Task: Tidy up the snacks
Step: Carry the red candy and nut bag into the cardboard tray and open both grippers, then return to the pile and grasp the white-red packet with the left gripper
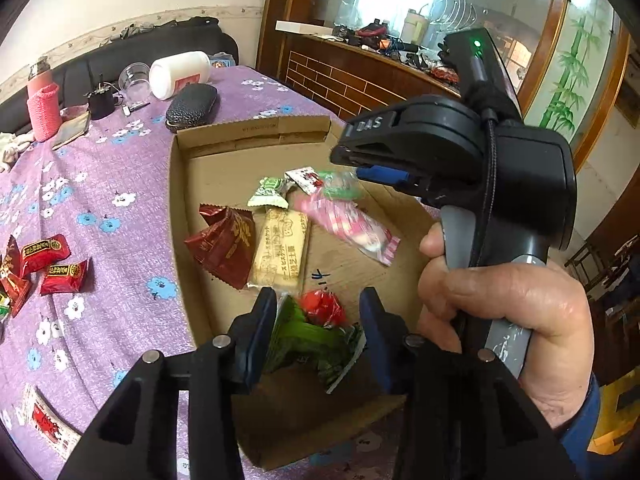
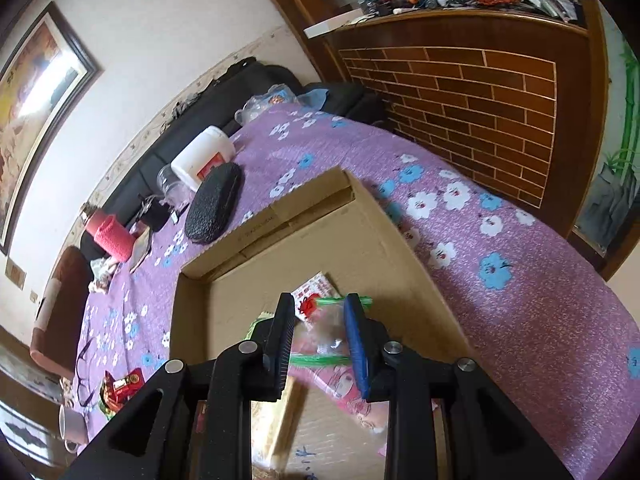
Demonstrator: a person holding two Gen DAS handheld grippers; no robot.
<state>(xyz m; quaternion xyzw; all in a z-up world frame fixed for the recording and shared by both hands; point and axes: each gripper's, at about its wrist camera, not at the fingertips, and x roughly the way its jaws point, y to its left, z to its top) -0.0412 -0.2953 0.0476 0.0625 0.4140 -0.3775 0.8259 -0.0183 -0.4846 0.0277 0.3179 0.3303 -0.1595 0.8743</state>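
An open cardboard box [image 1: 176, 200] [image 2: 280, 204] lies on the purple flowered tablecloth. In it are a dark red packet [image 1: 224, 244], a beige biscuit bar [image 1: 280, 248], a pink striped packet [image 1: 348, 228] [image 2: 340, 384] and small white packets [image 1: 270, 192]. My left gripper [image 1: 318, 312] hangs low in the box, open, with a green-and-red packet [image 1: 316, 328] lying loose between its fingers. My right gripper [image 2: 320, 320] [image 1: 352, 166], held by a hand [image 1: 500, 312], is shut on a clear packet with green edges [image 2: 320, 332] [image 1: 340, 184] above the box floor.
Loose red packets [image 1: 48, 264] [image 2: 124, 388] and a white-red bar [image 1: 44, 420] lie left of the box. Farther back are a black case [image 1: 192, 106] [image 2: 214, 204], a tipped white jar [image 1: 180, 72], a pink bottle [image 1: 42, 108], and a mug [image 2: 74, 424]. A wooden cabinet [image 2: 460, 100] stands behind.
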